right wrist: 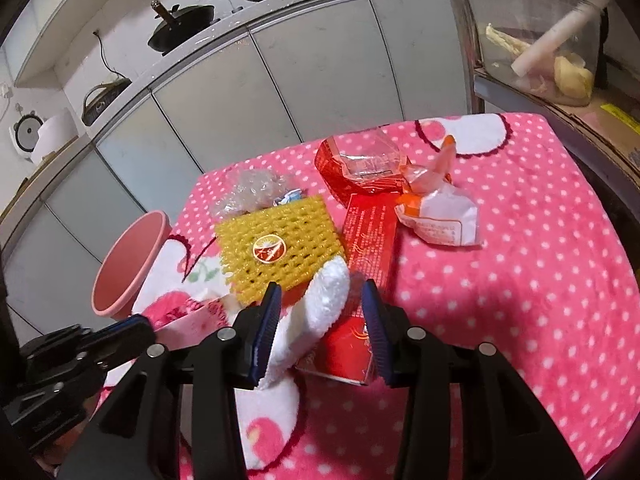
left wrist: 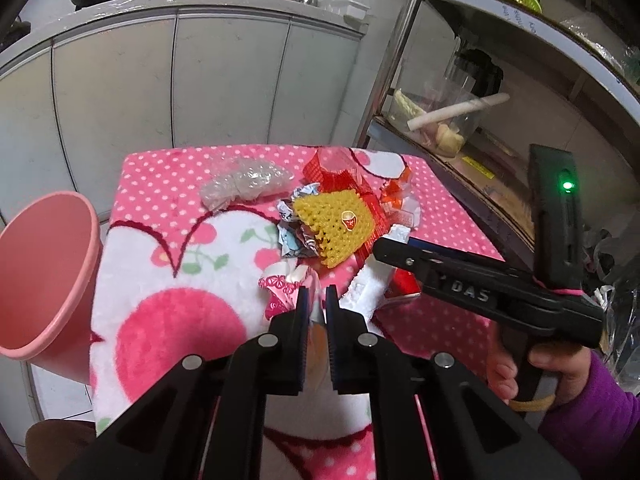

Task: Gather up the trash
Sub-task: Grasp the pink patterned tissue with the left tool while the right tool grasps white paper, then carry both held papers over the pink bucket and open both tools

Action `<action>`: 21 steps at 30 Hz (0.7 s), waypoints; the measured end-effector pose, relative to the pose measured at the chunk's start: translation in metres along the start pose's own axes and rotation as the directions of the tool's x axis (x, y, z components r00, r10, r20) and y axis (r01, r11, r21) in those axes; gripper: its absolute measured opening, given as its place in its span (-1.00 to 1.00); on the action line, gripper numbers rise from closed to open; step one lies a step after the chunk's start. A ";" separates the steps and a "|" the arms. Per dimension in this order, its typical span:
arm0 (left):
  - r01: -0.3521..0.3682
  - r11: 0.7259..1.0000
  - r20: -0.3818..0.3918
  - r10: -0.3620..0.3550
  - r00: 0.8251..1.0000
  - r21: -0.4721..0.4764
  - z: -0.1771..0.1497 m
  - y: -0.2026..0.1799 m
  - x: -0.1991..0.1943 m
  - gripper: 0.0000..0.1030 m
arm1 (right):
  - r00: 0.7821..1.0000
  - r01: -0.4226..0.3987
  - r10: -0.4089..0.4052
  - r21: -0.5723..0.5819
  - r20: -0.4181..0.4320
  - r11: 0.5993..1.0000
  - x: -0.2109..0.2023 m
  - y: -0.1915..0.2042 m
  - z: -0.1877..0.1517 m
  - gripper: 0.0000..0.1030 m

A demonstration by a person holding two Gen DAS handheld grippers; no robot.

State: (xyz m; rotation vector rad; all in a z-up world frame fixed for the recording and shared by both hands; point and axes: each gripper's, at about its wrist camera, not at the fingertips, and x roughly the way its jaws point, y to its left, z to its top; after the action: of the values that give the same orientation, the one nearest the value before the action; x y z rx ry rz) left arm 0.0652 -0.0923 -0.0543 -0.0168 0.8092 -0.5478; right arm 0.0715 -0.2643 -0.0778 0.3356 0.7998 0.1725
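Observation:
A trash pile lies on the pink dotted blanket (left wrist: 160, 176): a yellow foam net (left wrist: 336, 220) (right wrist: 280, 248), a crumpled silver wrapper (left wrist: 296, 236), a clear plastic bag (left wrist: 244, 180), a red see-through wrapper (right wrist: 360, 168) and a white-orange packet (right wrist: 440, 216). My left gripper (left wrist: 316, 300) is shut on a pink patterned wrapper (left wrist: 280, 292) just above the blanket. My right gripper (right wrist: 320, 284) has a white fuzzy piece (right wrist: 328, 300) and a red box (right wrist: 348, 344) between its pads, which touch both. A pink bin (left wrist: 44, 280) (right wrist: 128, 264) stands off the table's left edge.
Grey cabinet doors (left wrist: 220, 80) run behind the table under a counter with black pans. A metal shelf (left wrist: 460, 152) holding a clear container stands close on the right. A hand in a purple sleeve (left wrist: 580, 400) holds the right gripper (left wrist: 380, 246).

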 end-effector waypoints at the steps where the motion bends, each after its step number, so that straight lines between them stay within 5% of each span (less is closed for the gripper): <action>1: 0.000 1.000 0.005 0.000 1.000 0.000 0.000 0.000 -0.003 -0.86 | 1.000 0.011 -0.011 -0.009 0.000 1.000 0.000 0.002 0.000 -0.57; 7: 0.003 1.000 0.040 -0.002 0.999 -0.015 0.000 0.009 -0.020 -0.86 | 1.000 0.007 -0.006 -0.035 0.027 0.999 -0.014 0.010 -0.003 -0.72; 21: -0.025 0.997 0.157 0.035 0.987 -0.068 0.015 0.040 -0.062 -0.87 | 0.989 -0.043 0.054 -0.084 0.139 0.996 -0.058 0.043 0.021 -0.73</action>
State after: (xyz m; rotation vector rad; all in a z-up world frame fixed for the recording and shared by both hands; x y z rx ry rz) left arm 0.0592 -0.0314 -0.0097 -0.1077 0.6715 -0.4847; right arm 0.0463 -0.2447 -0.0095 0.2877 0.6435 0.2234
